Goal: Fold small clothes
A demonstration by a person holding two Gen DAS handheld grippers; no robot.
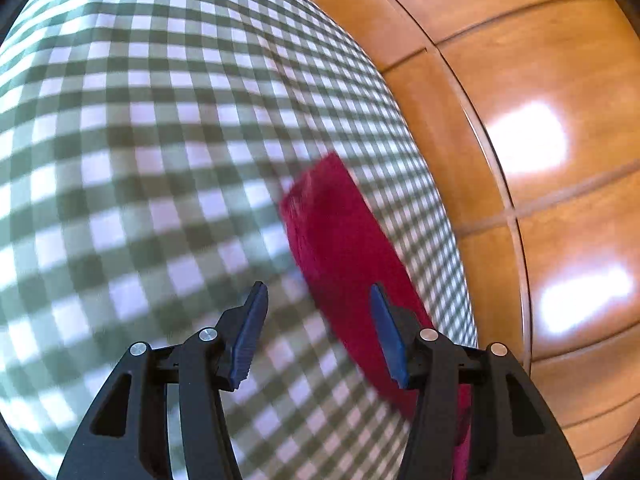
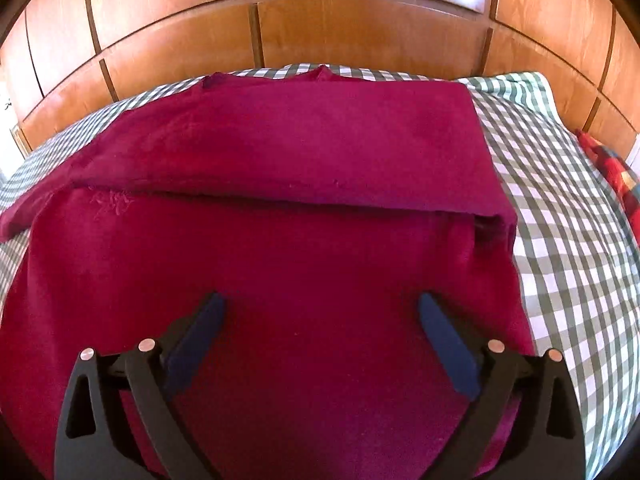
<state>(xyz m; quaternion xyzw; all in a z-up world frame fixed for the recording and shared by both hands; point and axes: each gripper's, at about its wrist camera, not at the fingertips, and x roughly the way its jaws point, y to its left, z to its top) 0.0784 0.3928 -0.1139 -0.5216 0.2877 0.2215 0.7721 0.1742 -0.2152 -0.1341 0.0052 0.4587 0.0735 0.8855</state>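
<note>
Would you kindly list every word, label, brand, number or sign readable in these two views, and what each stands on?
None: no readable text appears in either view.
Crimson folded cloth: plain, no label showing.
Green-and-white checked bedsheet: pattern only.
Wooden panelled wall: bare.
Red patterned fabric at the right edge: no lettering discernible.

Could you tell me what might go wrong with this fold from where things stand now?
1. Both grippers, left and right, are open and hold nothing, so the folded flap of the red garment could slip.
2. The flap's left side lies skewed, so another fold may come out crooked.
</note>
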